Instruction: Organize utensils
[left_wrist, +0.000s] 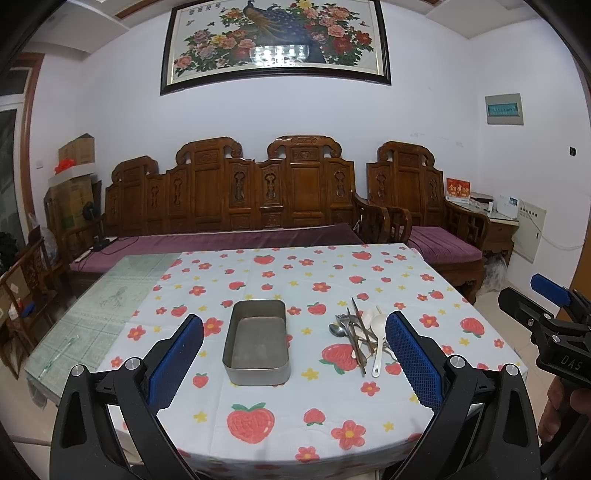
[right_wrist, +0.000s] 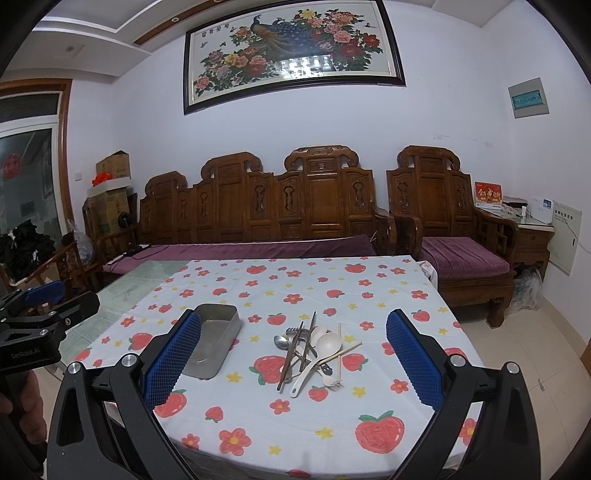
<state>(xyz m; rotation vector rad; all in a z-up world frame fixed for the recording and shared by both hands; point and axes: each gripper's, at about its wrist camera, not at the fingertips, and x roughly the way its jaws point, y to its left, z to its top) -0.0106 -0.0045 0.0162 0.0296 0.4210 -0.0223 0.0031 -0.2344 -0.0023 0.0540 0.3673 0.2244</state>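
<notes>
Nearest the lens, the right tool (right_wrist: 293, 354) stands wide, its blue pads (right_wrist: 413, 363) spread and gripping nothing, held above the near edge of the desk (right_wrist: 369, 435). The left tool (left_wrist: 294, 360) is likewise wide and empty, well short of anything it could grip.

Just ahead of the right tool, between its fingers and slightly beyond them, lies the utensil pile (right_wrist: 314, 350): a white ladle-shaped spoon (right_wrist: 319, 354), dark chopsticks (right_wrist: 291, 354), a metal spoon (right_wrist: 281, 342) and a pale fork (right_wrist: 330, 382), all crossed over one another. The metal tin (left_wrist: 256, 341) sits straight ahead of the left tool and to the left of the pile, close beside it but apart, and looks empty.

The work appears not yet begun, and the first pick is likely the step in hand. It would pay to choose a piece lying on top, probably the white spoon, and to approach its handle where it juts clear toward the tool, with the fingers set across the handle. A grab into the middle of the tangle risks lifting or scattering neighbours. The thin chopsticks may roll or slip, so a low, square closure suits them.

Farther off stand a carved wooden bench (right_wrist: 258, 206) and the wall.
</notes>
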